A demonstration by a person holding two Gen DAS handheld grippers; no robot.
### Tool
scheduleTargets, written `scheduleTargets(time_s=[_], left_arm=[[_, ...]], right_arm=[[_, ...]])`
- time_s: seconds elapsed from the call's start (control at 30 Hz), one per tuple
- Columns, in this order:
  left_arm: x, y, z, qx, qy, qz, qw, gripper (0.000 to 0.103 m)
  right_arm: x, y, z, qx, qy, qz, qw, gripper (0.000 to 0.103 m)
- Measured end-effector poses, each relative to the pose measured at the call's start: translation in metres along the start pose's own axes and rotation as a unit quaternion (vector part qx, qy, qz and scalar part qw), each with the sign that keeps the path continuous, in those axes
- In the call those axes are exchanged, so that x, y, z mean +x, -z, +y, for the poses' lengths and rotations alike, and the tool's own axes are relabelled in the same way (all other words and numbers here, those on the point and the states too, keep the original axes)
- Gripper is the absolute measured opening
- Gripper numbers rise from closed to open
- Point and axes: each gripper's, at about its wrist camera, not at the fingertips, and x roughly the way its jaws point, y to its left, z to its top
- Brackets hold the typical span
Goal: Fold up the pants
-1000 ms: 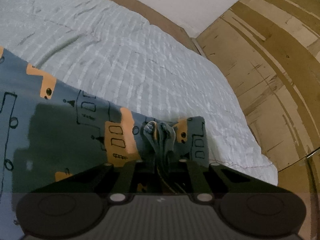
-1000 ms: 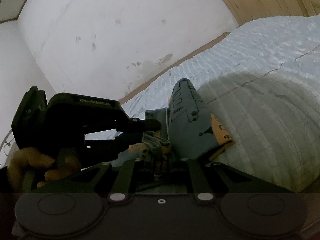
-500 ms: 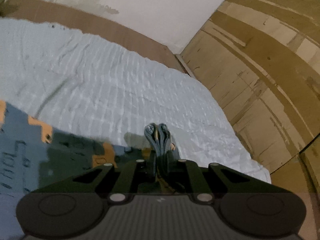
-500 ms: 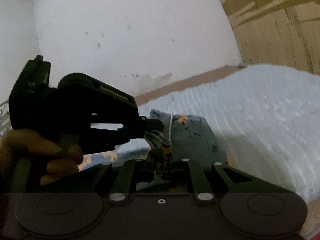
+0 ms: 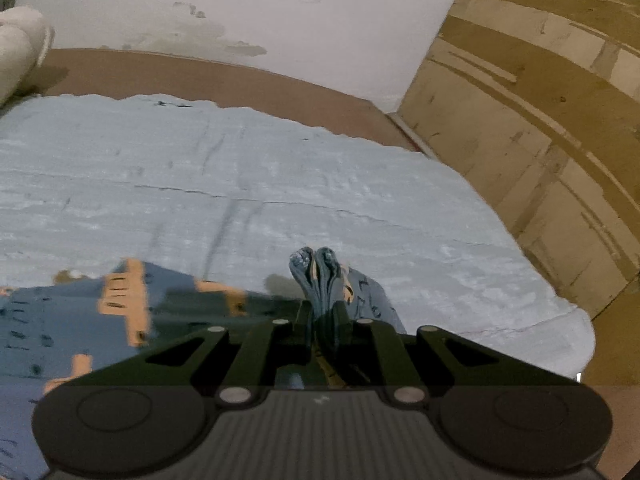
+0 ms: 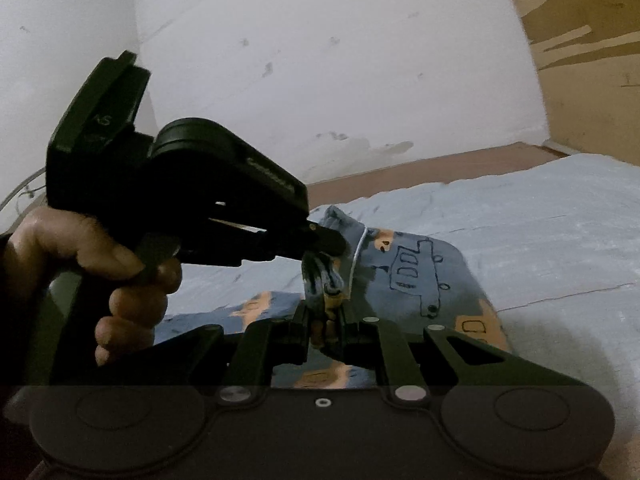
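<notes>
Your left claw (image 5: pixel 317 280) is pinched tight on a bunched edge of the pants (image 5: pixel 80 320), the fabric squeezed up between its fingers. The rest of the blue-grey cloth with its orange patches trails down to the left onto the bed (image 5: pixel 280 184), which is covered in a pale blue textured sheet.

In the right wrist view, your right claw (image 6: pixel 325 300) is likewise clamped on a gathered wad of the same pants, with the fabric spilling to the right, where a line-drawn vehicle print shows on it. Your left hand (image 6: pixel 80 264) grips the handle of the left claw, whose tip sits just above and seemingly touching the cloth held by the right one; the two claws are close together, though blur makes the exact contact hard to judge.

Behind the bed are a white wall (image 6: pixel 320 80) and wooden panelling (image 5: pixel 540 120).
</notes>
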Motion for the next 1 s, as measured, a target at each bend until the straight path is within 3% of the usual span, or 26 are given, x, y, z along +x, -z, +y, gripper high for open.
scheduleTargets(time_s=[0.37, 0.63, 1.0], left_arm=[[-0.017, 0.009, 0.06, -0.013, -0.045, 0.016, 0.9988, 0.009], [-0.013, 0.024, 0.101, -0.051, -0.048, 0.03, 0.9971, 0.009], [-0.004, 0.037, 0.118, -0.078, -0.048, 0.041, 0.995, 0.009]], right_arm=[[0.007, -0.012, -0.014, -0.03, -0.056, 0.039, 0.997, 0.014], [0.023, -0.016, -0.026, -0.053, -0.079, 0.077, 0.993, 0.014], [0.047, -0.008, -0.022, -0.064, -0.085, 0.109, 0.988, 0.014]])
